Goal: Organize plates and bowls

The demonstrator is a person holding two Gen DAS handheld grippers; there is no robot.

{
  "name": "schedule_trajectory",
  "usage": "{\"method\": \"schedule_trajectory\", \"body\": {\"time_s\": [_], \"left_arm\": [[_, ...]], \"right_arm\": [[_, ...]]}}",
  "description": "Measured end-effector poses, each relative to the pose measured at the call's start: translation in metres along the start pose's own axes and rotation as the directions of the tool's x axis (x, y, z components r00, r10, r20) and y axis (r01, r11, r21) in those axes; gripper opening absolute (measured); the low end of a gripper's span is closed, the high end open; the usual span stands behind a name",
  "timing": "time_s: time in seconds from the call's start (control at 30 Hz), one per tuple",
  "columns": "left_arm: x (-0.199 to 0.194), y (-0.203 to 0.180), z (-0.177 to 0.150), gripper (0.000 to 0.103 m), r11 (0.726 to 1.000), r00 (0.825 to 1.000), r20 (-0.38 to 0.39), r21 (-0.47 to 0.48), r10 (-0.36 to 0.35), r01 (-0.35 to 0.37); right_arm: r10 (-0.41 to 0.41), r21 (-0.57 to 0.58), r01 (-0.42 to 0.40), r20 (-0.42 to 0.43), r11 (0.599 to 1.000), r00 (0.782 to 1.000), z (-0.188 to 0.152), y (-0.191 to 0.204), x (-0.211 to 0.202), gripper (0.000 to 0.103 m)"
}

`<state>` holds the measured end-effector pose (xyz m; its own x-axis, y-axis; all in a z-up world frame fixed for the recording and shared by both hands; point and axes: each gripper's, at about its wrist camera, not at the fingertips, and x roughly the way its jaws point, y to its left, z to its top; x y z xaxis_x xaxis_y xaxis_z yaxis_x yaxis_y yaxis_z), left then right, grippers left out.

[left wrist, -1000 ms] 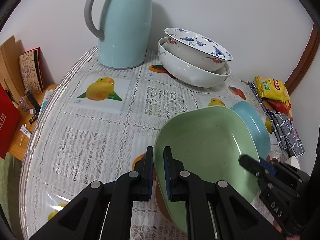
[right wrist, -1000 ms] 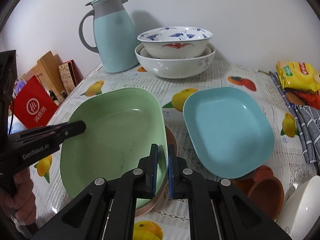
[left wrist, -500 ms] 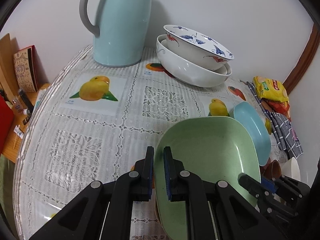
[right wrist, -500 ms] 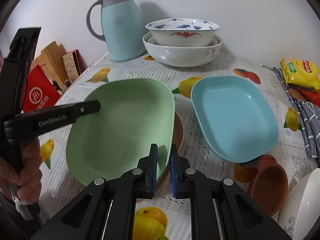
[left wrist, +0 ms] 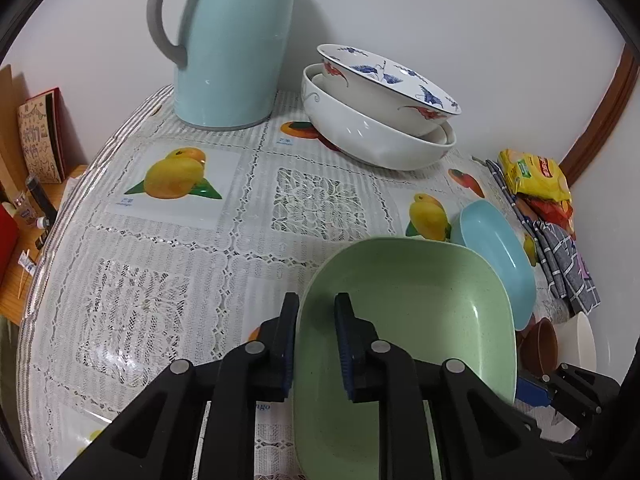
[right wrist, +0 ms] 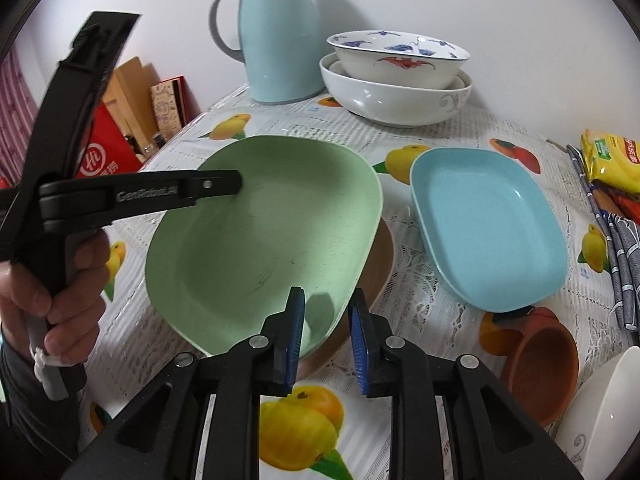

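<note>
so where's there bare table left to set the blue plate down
The widest bare patch of tablecloth lies left of the green plate, in front of the jug. A narrower strip runs between the stacked bowls and the green plate. The right side is crowded: blue plate, brown bowl, snack bags, folded cloth.

home dining table, fruit-print tablecloth

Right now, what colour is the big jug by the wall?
Light blue jug with a grey handle, clearest in the right wrist view.
</note>
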<state>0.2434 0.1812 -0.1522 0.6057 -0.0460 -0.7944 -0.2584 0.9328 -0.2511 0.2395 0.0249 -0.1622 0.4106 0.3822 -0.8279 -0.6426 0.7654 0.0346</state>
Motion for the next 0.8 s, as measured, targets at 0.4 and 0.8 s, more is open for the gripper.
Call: {"method": "schedule_trajectory", "body": {"time_s": [0.4, 0.8], "left_arm": [[-0.008, -0.007, 0.001, 0.050, 0.999, 0.999, 0.033, 0.037, 0.011, -0.012], [-0.023, -0.010, 0.000, 0.059, 0.999, 0.998, 0.062, 0.041, -0.015, 0.012]], "right_arm": [[0.090, 0.031, -0.093, 0.079, 0.995, 0.993, -0.029, 0.000, -0.030, 0.038], [-0.102, 0.097, 0.087, 0.168, 0.992, 0.981, -0.033, -0.001, -0.076, 0.048]]}}
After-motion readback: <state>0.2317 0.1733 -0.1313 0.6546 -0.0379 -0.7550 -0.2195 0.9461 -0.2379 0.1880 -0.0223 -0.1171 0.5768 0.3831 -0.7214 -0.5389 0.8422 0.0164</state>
